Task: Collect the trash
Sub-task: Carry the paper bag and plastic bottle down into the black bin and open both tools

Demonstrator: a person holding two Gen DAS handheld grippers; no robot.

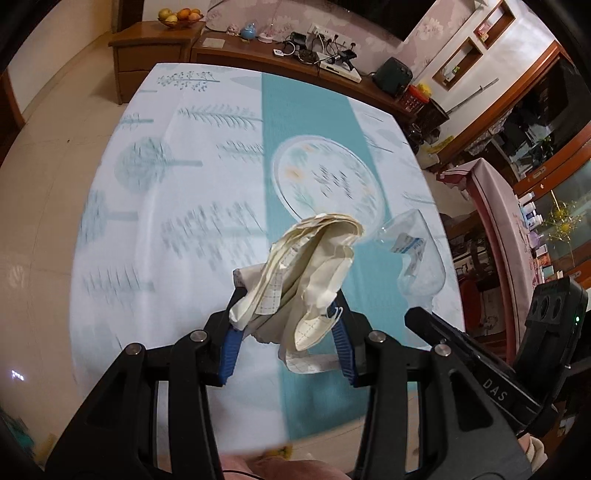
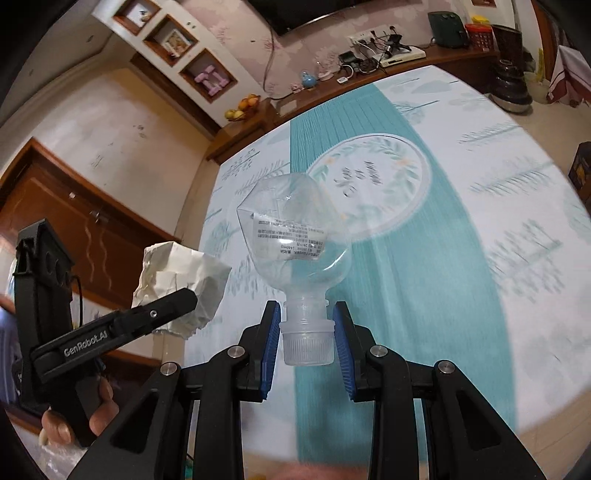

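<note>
My left gripper (image 1: pixel 286 312) is shut on a crumpled wad of cream paper (image 1: pixel 314 266), held up above the table. The same crumpled paper (image 2: pixel 181 284) shows at the left of the right wrist view, with the left gripper (image 2: pixel 110 332) and a hand around its grip. My right gripper (image 2: pixel 304 325) is shut on the neck and cap of a crushed clear plastic bottle (image 2: pixel 291 229) with a printed label, its body pointing away from me. That bottle (image 1: pixel 413 254) also appears in the left wrist view, just right of the paper.
Below lies a table under a white and teal cloth (image 1: pixel 177 206) with tree prints and a round medallion (image 1: pixel 328 177). A wooden sideboard (image 1: pixel 280 59) with chargers, cables and a fruit bowl (image 1: pixel 181 16) stands beyond. Tiled floor (image 1: pixel 44 166) is at the left.
</note>
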